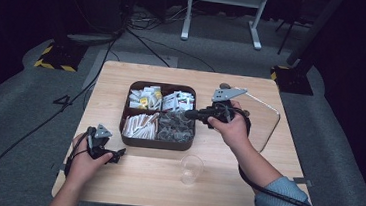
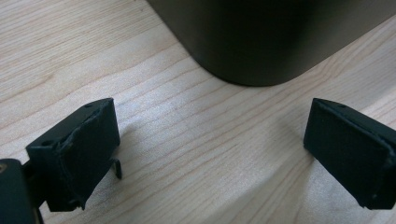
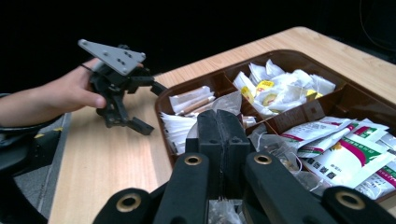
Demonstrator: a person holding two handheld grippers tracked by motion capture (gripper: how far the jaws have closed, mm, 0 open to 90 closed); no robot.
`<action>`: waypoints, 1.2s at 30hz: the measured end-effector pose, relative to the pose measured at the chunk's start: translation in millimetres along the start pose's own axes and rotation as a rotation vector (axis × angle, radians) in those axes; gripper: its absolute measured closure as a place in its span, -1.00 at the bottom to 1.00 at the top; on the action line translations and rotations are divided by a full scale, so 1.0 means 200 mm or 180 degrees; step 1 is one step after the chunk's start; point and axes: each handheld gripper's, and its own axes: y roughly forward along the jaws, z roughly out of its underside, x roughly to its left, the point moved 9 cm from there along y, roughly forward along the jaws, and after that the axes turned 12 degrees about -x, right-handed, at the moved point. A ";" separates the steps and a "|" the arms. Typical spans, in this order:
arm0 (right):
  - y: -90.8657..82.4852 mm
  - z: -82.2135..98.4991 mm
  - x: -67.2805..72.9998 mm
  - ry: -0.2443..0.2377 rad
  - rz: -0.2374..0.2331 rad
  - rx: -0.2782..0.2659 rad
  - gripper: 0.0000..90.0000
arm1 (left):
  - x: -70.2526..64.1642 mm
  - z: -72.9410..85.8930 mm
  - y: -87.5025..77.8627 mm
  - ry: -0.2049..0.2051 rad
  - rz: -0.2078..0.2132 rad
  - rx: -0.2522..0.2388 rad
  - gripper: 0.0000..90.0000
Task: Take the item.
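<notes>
While the left claw (image 1: 116,156) rests low on the tabletop (image 1: 224,187) with its jaws spread wide and nothing between them, the right claw (image 1: 190,114) hangs over the dark brown tray (image 1: 155,143), its jaws pressed tightly together. In the right gripper view a bit of clear, crinkled wrapping shows just around the closed tips, but whether the jaws actually pinch it I cannot tell. The tray sits near the middle of the tabletop and is split into four compartments: the far left one holds small white packets with yellow tags (image 3: 275,88), the far right one holds flat white sachets printed in green and red (image 3: 345,154), the near left one holds a row of long, thin paper-wrapped sticks (image 1: 140,125), and the near right one holds clear plastic-wrapped pieces (image 1: 175,127). The sticks lie with their long axis running roughly from the near left to the far right of their compartment. The right claw points toward the left across the tray's right half, level with the tabletop. A clear plastic cup (image 1: 191,169) stands upright and looks empty on the tabletop just in front of the tray. The left claw lies just beside the tray's near left corner, aimed at its wall.
</notes>
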 end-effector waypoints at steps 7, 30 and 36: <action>-0.10 -0.01 0.06 -0.0076 -0.0065 -0.0079 1.00 | 0.00 0.00 0.00 -0.0002 0.0001 0.0004 -0.91; -0.27 0.08 0.32 -0.0323 -0.0239 0.0095 1.00 | 0.00 0.00 0.00 0.0000 0.0001 0.0004 -0.91; -0.30 0.17 0.39 -0.0405 -0.0258 0.0233 1.00 | 0.00 0.00 0.00 -0.0009 0.0002 0.0003 -0.91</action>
